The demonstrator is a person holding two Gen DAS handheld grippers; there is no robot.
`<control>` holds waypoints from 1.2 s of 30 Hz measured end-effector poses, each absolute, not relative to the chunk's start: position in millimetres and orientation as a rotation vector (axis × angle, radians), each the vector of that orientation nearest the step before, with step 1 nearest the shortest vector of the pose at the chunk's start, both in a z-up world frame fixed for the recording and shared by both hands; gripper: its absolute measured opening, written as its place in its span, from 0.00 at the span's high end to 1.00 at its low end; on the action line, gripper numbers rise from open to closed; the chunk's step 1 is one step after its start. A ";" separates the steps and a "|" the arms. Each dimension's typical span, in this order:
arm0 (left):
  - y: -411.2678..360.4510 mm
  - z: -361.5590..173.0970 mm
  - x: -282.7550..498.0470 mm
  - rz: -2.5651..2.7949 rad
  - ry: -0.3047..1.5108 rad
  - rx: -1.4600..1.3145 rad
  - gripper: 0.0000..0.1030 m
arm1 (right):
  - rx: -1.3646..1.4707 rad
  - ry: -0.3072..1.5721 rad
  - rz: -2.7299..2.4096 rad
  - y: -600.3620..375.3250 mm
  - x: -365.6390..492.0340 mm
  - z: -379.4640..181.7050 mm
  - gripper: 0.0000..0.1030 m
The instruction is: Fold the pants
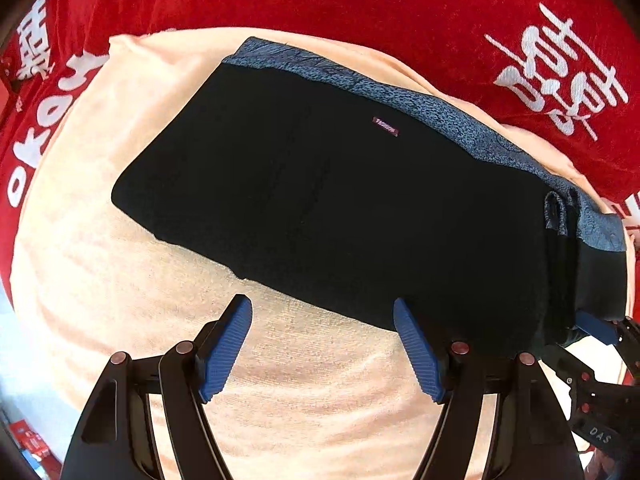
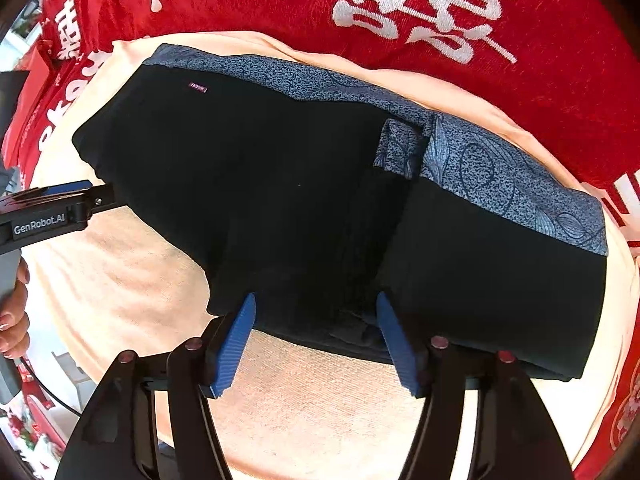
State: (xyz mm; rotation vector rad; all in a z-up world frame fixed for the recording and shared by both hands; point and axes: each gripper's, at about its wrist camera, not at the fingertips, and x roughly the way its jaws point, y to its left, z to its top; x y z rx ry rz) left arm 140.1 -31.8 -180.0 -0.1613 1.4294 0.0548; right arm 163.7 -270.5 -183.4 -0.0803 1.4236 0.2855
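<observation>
The black pants (image 1: 340, 200) lie folded on a peach towel (image 1: 120, 280), with a blue patterned waistband (image 1: 460, 120) along the far edge and a small label (image 1: 385, 126). My left gripper (image 1: 322, 308) is open and empty, just short of the pants' near edge. In the right wrist view the pants (image 2: 280, 200) show a folded-over layer with a blue band (image 2: 520, 184) at the right. My right gripper (image 2: 314, 304) is open, its fingertips over the near edge of the pants, holding nothing. The left gripper's body (image 2: 44, 216) shows at the left, the right gripper's (image 1: 600, 332) at the right.
A red cloth with white characters (image 1: 400, 8) covers the surface under and around the towel; it also shows in the right wrist view (image 2: 440, 12). A person's fingers (image 2: 14, 320) hold the left gripper's handle at the left edge.
</observation>
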 end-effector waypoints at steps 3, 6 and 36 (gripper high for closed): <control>-9.6 -184.1 138.3 0.032 1.405 -0.237 0.28 | -0.077 1.423 0.290 -270.8 163.7 -183.7 0.34; 27.0 -184.1 132.7 0.023 1.347 -0.380 0.28 | -0.077 1.425 0.297 -271.1 163.9 -183.6 0.34; 67.2 -204.3 153.3 0.008 1.220 -0.780 0.26 | -0.066 1.426 0.316 -272.9 162.8 -181.4 0.34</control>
